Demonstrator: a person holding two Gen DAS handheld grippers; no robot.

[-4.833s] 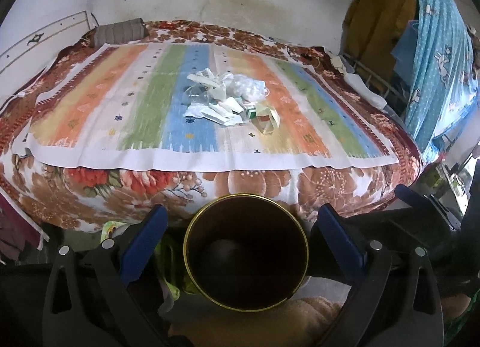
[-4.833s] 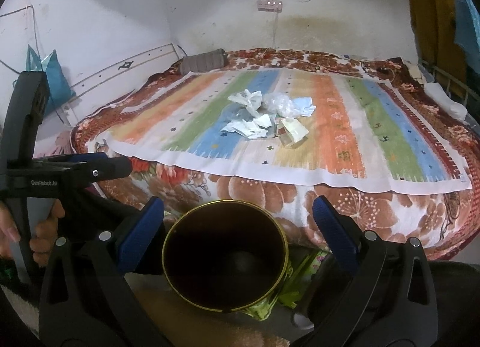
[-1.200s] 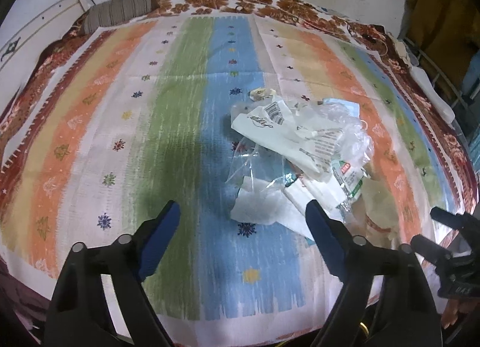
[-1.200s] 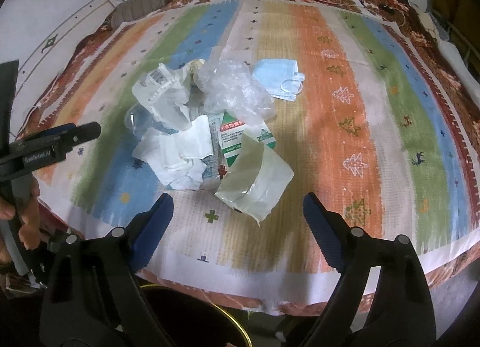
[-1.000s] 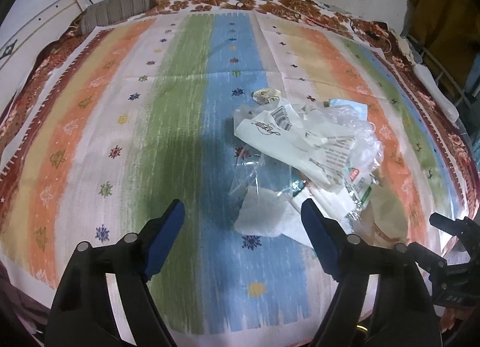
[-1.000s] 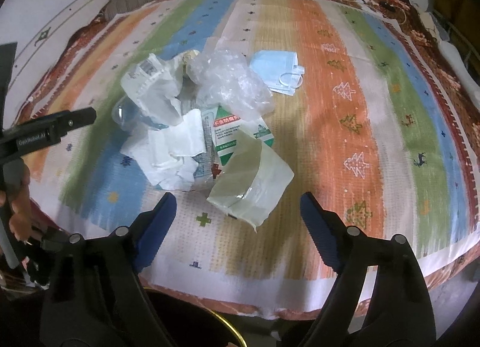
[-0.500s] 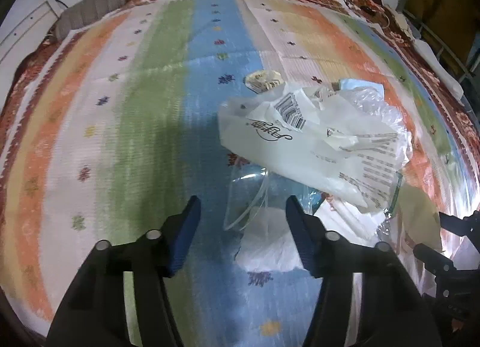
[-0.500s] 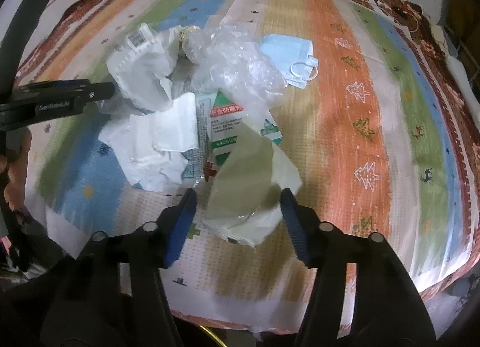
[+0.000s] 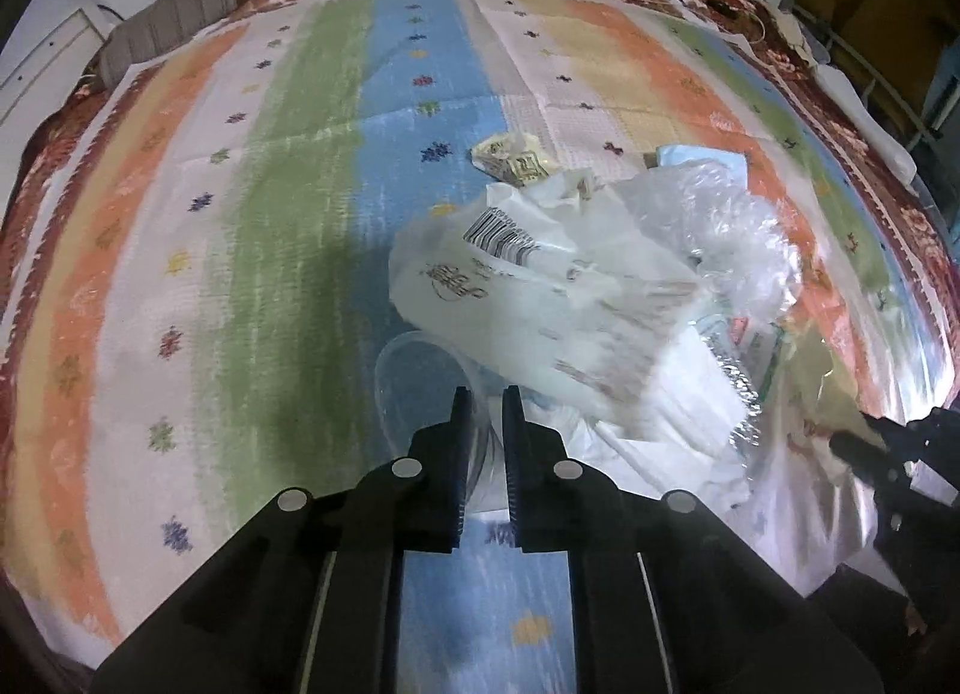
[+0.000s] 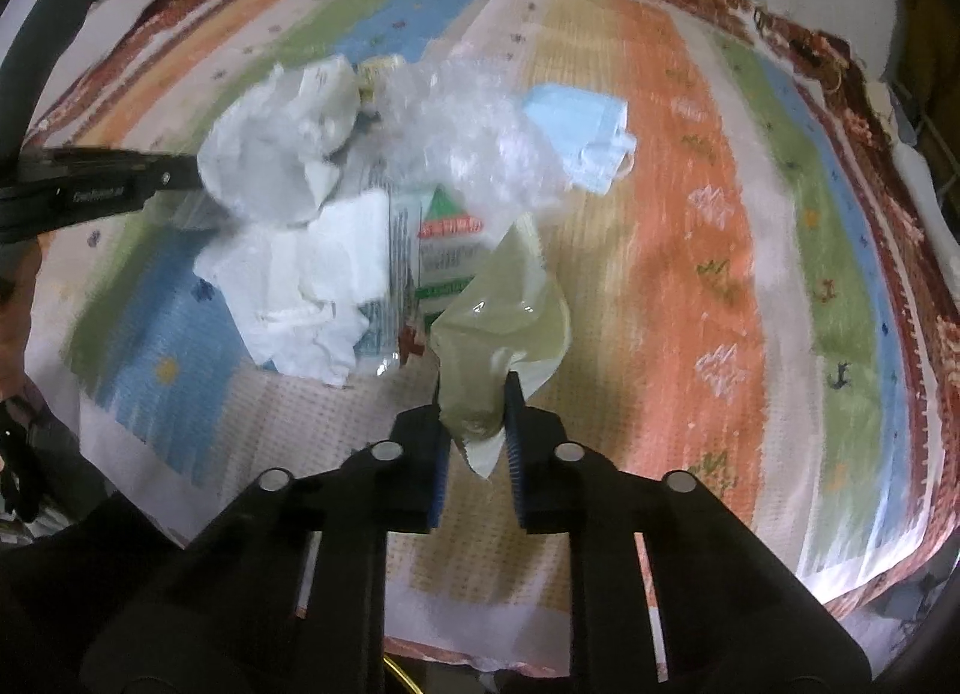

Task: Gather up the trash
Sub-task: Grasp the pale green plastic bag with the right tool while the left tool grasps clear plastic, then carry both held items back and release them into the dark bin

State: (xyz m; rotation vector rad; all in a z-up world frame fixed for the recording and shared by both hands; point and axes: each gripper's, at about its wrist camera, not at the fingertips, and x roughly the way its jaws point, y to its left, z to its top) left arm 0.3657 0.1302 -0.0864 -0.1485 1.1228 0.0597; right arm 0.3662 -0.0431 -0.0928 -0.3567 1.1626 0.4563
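Right view motion-blurred, print on packets illegible, right gripper (image 10: 474,388) just closed, pinching translucent olive-green plastic bag (image 10: 504,310) at pile's near edge, left gripper (image 9: 485,403) just closed on clear crumpled plastic film (image 9: 414,376), striped woven bedcover (image 9: 270,214) beneath.

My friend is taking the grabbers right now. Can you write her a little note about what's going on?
Left gripper: jaws have just closed on the clear crinkly plastic film at the pile's near edge.
Right gripper: jaws have just closed on the pale green plastic bag.
The white barcoded bag, blue face mask and white tissues lie on the striped bedspread.
Done: two pieces gripped. Left: bin them, then the rest. No bin in view.
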